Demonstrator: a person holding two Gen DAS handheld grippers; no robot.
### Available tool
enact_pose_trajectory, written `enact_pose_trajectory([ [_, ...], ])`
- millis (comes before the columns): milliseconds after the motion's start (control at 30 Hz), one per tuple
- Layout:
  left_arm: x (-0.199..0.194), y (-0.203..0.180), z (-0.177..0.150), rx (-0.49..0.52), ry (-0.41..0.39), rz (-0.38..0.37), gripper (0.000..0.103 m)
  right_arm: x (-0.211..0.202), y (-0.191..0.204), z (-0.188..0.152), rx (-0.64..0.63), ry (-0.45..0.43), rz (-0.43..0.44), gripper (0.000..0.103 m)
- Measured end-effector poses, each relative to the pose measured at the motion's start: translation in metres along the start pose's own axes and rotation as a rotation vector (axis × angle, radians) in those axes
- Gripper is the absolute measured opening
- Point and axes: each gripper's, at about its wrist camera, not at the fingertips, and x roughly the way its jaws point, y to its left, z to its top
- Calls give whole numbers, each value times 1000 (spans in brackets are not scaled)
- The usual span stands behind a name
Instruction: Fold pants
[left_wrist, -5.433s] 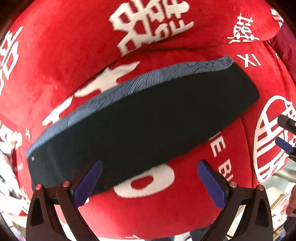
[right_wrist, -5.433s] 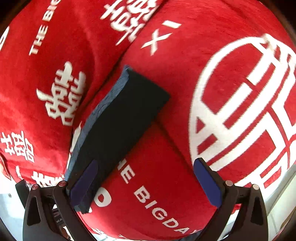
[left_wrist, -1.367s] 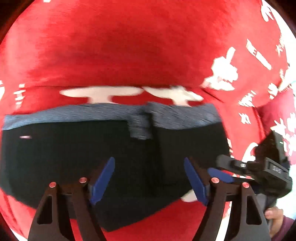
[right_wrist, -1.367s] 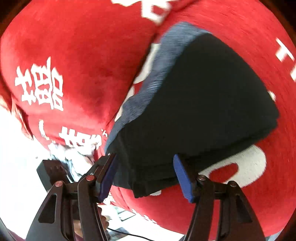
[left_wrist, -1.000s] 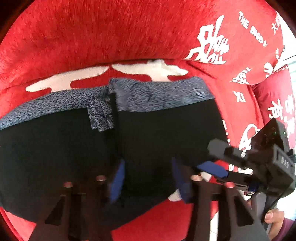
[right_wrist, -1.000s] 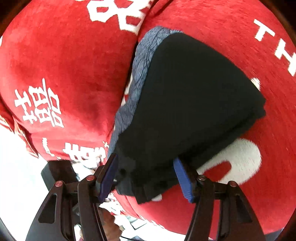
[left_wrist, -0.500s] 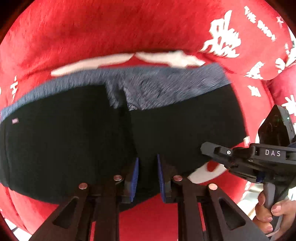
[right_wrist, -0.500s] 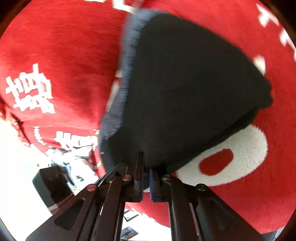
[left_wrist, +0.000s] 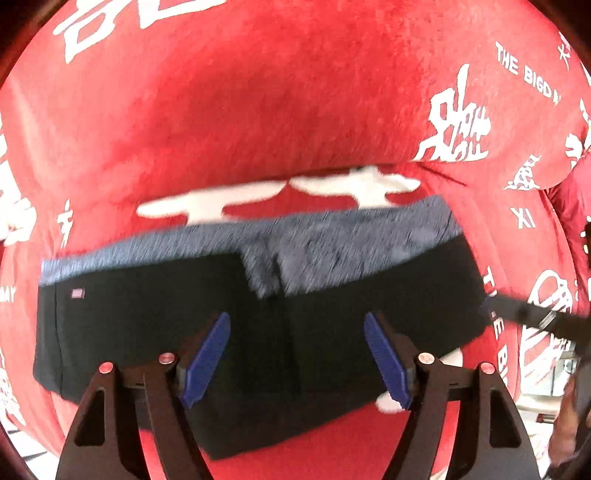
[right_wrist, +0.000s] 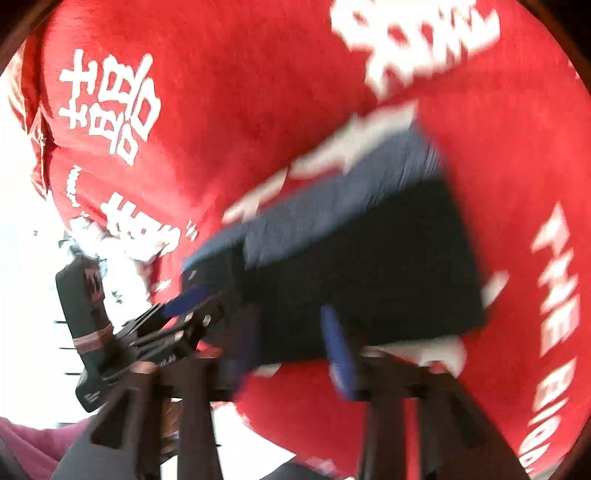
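Note:
The dark navy pants (left_wrist: 155, 314) lie folded into a short band on the red blanket (left_wrist: 258, 103), with the blue-grey patterned waistband along the far edge. My left gripper (left_wrist: 295, 358) is open, its blue pads just above the near edge of the pants. In the right wrist view the pants (right_wrist: 369, 273) are motion-blurred. My right gripper (right_wrist: 291, 347) is open over their near edge. The left gripper (right_wrist: 177, 314) also shows there, at the pants' left end.
The red blanket with white characters and lettering (right_wrist: 110, 103) covers the whole surface. Its near edge drops off at the bottom left of the right wrist view (right_wrist: 258, 424). The right gripper's body (left_wrist: 535, 317) shows at the right edge of the left wrist view.
Both grippers were shut on the pants' near edge half a second ago and have now opened and let go. The folded pants have dropped flat onto the blanket.

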Motion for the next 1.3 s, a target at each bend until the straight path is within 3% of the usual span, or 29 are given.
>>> enact_pose_trajectory([
  [33, 4, -6, 6, 7, 2, 7, 76, -6, -5, 12, -1, -34, -32, 81],
  [200, 23, -29, 25, 11, 10, 0, 76, -4, -61, 60, 62, -91, -81, 76],
  [300, 40, -38, 28, 7, 31, 1, 76, 21, -100, 77, 170, -25, 19, 62],
  [367, 51, -40, 28, 5, 46, 23, 76, 46, -119, 78, 233, 54, 109, 44],
  [467, 56, -35, 22, -2, 63, 66, 76, 50, -114, 78, 255, 82, 161, 37],
  [567, 56, -28, 8, 16, 71, 102, 76, 37, -86, 76, 184, 88, 225, 36],
  [600, 60, -26, 4, 19, 86, 125, 76, 36, -77, 76, 146, 94, 189, 36],
  [667, 65, -20, -2, -7, 103, 122, 87, 44, -65, 79, 55, 102, -8, 38],
  [700, 67, -15, -4, -28, 108, 108, 88, 55, -62, 82, 1, 115, -144, 39],
  [767, 67, -9, -7, -63, 117, 90, 88, 66, -56, 82, -40, 97, -243, 56],
  [867, 60, -1, -10, -79, 112, 106, 87, 65, -37, 78, -82, 68, -319, 62],
  [1033, 40, 14, -19, -94, 114, 118, 87, 45, -11, 61, -91, 35, -351, 62],
  [1200, 31, 25, -28, -97, 114, 133, 88, 19, 13, 44, -137, -43, -311, 62],
  [1300, 30, 28, -31, -97, 114, 144, 88, 38, 29, 39, -173, 12, -260, 63],
])
